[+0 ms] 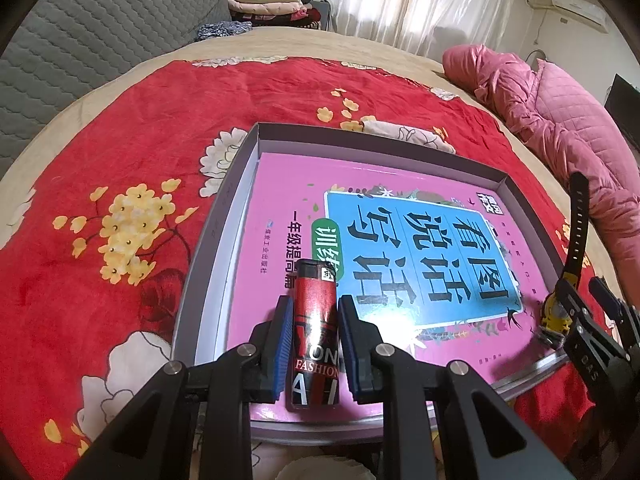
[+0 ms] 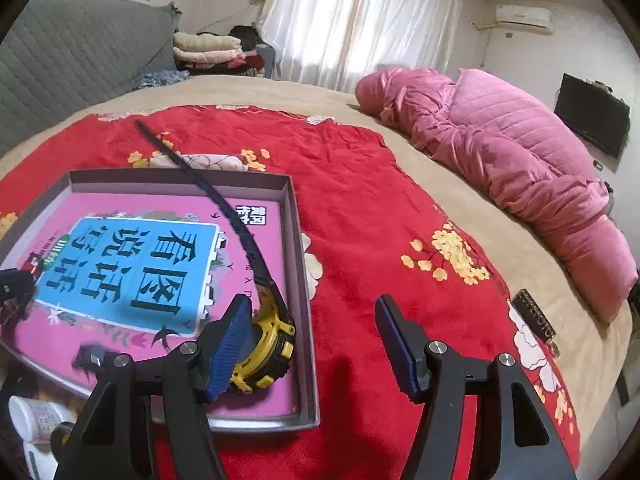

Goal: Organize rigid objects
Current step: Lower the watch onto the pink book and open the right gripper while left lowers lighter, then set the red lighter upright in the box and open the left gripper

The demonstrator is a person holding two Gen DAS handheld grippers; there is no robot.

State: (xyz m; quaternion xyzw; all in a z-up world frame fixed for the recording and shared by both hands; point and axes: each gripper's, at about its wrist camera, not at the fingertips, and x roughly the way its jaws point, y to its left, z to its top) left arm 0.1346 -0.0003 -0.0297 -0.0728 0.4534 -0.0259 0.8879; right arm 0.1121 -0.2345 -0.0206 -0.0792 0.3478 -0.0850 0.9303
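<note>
Two matching black handheld grippers, blue pads up front.
The left gripper (image 1: 310, 336) showed matte black linkage arms with triangular cutouts, round silver screws at the joints, and ribbed blue pads on blocky black fingers. The right gripper (image 2: 316, 354) looked the same: black angular arms, silver pivot screws, ridged blue pads (image 2: 230, 350) edged in darker navy. In the left view, faint pale lettering marked the right gripper's black body.
</note>
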